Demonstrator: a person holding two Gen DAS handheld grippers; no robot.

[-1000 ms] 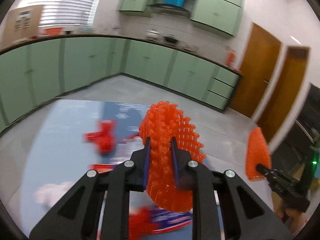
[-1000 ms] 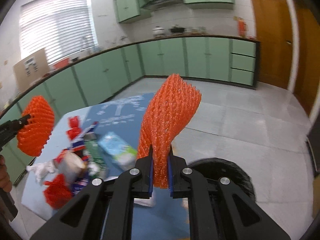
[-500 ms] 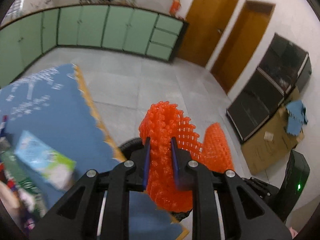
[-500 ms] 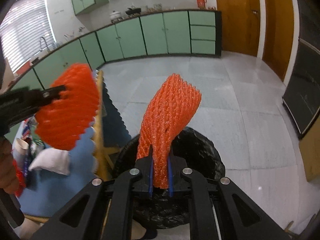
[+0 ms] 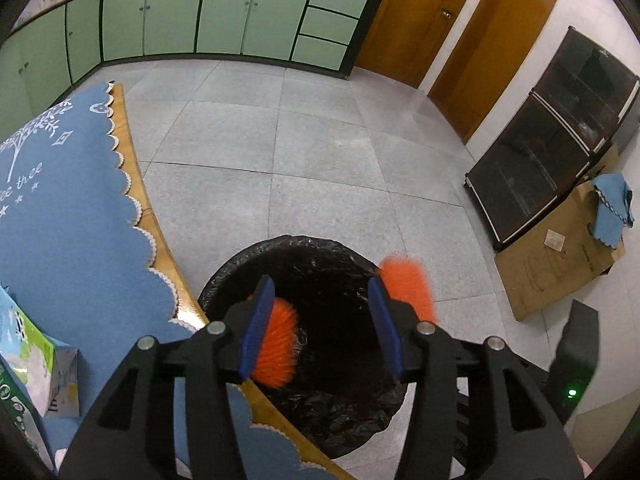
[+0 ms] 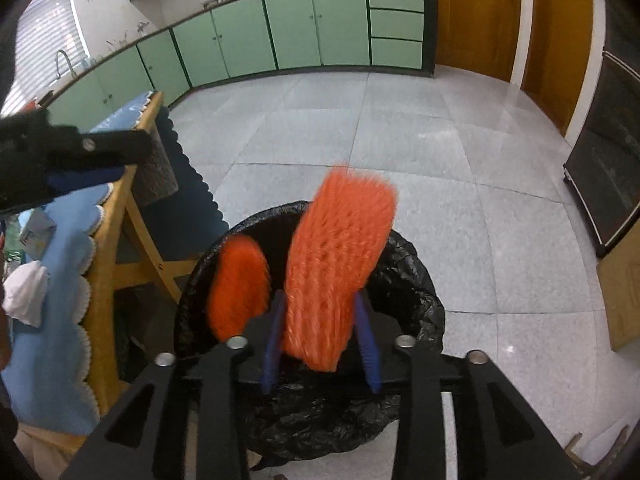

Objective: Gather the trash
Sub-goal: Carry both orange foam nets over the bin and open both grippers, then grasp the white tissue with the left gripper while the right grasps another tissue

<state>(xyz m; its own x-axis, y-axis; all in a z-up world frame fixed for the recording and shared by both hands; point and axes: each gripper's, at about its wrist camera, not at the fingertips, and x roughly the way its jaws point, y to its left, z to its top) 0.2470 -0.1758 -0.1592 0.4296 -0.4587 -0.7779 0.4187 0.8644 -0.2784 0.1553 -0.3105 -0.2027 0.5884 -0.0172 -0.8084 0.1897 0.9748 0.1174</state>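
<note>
**Both grippers let go of orange foam nets over the bin**

Left wrist view: left gripper (image 5: 322,326) pointed down over the black-lined trash bin (image 5: 240,276), which sat on the grey tile floor (image 5: 320,152) just right of the table edge. Jaws had just been opening and stood apart, nothing pressed between the 2 blue pads (image 5: 258,326). 1 orange foam net (image 5: 278,344), motion-blurred, sat just inside the left pad, over the bin's dark mouth; whether it touched that pad, cannot tell. A 2nd orange net (image 5: 408,282) showed past the right finger, above the bin's right rim. Blue scalloped tablecloth (image 5: 68,232) covered the table at left, with a carton (image 5: 32,364) on it at the near left. Green cabinets (image 5: 224,16) ran along the far wall; a flattened cardboard box (image 5: 560,248) lay on the floor at right.

Right wrist view: right gripper (image 6: 320,340) also aimed down at the same bin (image 6: 420,280). Its jaws had just been opening too and were spread. The larger orange net (image 6: 336,268), blurred, stood between the fingers with a visible gap on each side, released, over the bin opening. The smaller net (image 6: 238,284) was to its left, inside the bin's rim. The left gripper's black finger (image 6: 80,148) reached in from the left edge, above the tablecloth (image 6: 56,320). White crumpled paper (image 6: 24,294) lay on the table at far left.
</note>
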